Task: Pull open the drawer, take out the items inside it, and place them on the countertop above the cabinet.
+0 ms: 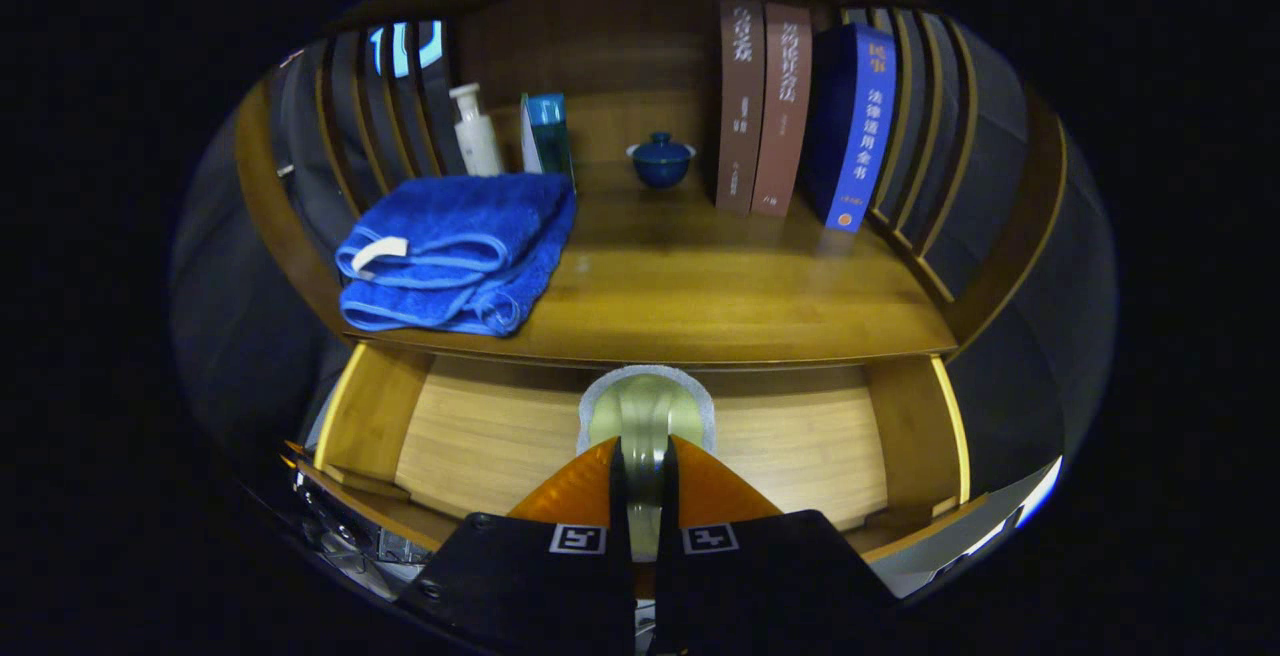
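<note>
My gripper (645, 496) is shut on the brass-coloured drawer knob (645, 416), whose round head sits pinched between the two orange fingers (570, 491). A grey pad rings the knob where it meets the wooden drawer front (800, 446). The drawer front stands just under the edge of the wooden countertop (700, 306), with a thin dark gap along its top. The inside of the drawer is hidden. The countertop stretches beyond the fingers.
On the countertop lie a folded blue towel (455, 251) at the left, a white bottle (477, 131) and a teal box (546, 131) behind it, a blue lidded cup (660, 158) at the back, and three upright books (790, 111) at the right. Slatted wooden sides (925, 186) flank it.
</note>
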The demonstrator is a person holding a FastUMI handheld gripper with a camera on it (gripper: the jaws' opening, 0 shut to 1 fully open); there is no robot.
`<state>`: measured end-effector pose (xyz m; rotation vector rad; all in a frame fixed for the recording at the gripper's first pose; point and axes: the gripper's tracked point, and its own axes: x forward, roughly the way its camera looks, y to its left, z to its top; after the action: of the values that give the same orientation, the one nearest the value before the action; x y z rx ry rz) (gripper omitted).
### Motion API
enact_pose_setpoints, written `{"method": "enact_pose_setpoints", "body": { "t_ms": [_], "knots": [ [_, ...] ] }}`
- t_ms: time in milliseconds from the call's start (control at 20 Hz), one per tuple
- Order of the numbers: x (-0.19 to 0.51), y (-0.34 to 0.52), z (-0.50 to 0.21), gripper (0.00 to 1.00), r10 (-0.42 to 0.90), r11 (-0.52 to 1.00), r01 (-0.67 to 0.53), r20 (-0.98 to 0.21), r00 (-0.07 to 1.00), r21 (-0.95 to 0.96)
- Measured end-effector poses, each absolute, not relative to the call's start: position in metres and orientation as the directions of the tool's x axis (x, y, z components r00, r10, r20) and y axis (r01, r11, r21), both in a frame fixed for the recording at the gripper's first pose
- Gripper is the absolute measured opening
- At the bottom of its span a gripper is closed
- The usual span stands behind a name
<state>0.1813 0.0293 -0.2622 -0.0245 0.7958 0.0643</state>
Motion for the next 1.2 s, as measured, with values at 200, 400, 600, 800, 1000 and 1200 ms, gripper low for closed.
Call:
{"method": "enact_pose_setpoints", "body": {
  "t_ms": [200,400,600,800,1000,1200],
  "knots": [
    [0.177,0.018,-0.216,0.13,0.059,0.997,-0.072,-0.650,0.757,0.007],
    [0.206,0.014,-0.181,0.13,0.058,0.996,-0.088,-0.622,0.781,-0.017],
    [0.257,0.019,-0.186,0.13,0.049,0.996,-0.088,-0.656,0.753,-0.026],
    [0.301,0.026,-0.209,0.13,0.036,0.994,-0.099,-0.699,0.714,-0.049],
    [0.331,0.033,-0.226,0.13,0.033,0.994,-0.100,-0.720,0.693,-0.051],
    [0.347,0.033,-0.252,0.13,0.033,0.998,-0.062,-0.758,0.652,-0.010]
  ]
}}
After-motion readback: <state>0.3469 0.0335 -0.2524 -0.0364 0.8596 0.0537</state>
